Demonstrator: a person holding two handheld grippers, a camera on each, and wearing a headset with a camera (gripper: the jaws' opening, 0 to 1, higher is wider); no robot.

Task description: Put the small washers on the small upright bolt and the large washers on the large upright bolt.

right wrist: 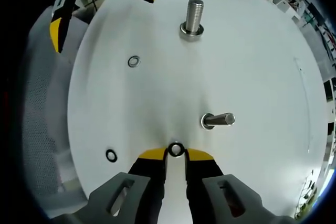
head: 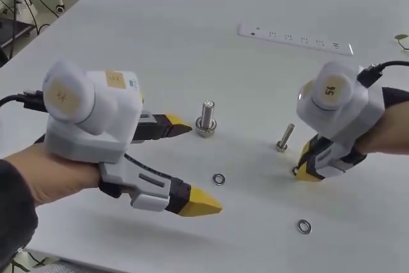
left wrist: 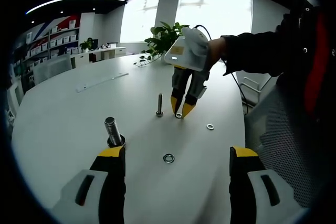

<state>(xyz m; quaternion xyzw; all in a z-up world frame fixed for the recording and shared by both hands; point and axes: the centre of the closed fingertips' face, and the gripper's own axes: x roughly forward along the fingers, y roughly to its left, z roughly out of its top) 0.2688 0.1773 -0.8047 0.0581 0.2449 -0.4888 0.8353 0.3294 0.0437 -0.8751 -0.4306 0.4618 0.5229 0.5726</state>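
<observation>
Steel washer (right wrist: 176, 149) pinched by right gripper (right wrist: 175, 157), near small bolt (right wrist: 219, 120).

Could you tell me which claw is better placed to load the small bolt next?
Right claw: it pinches a washer beside the small bolt; the left claw is open, empty, near the large bolt.

In the head view the right gripper (head: 306, 169) is hiding most of the pinched washer (head: 294, 171) between its closed tips; only a sliver is peeking out. The first loose washer (head: 218, 179), just ahead of the wide-spread left gripper (head: 199, 166), and the second loose washer (head: 303, 226), near the right gripper, are showing too small to tell large from small. In the left gripper view that gripper's own jaw tip is covering part of the head of the large bolt (left wrist: 112, 128). The left hand (head: 45, 180) and right hand (head: 391, 129) are running off the head view's side edges.
</observation>
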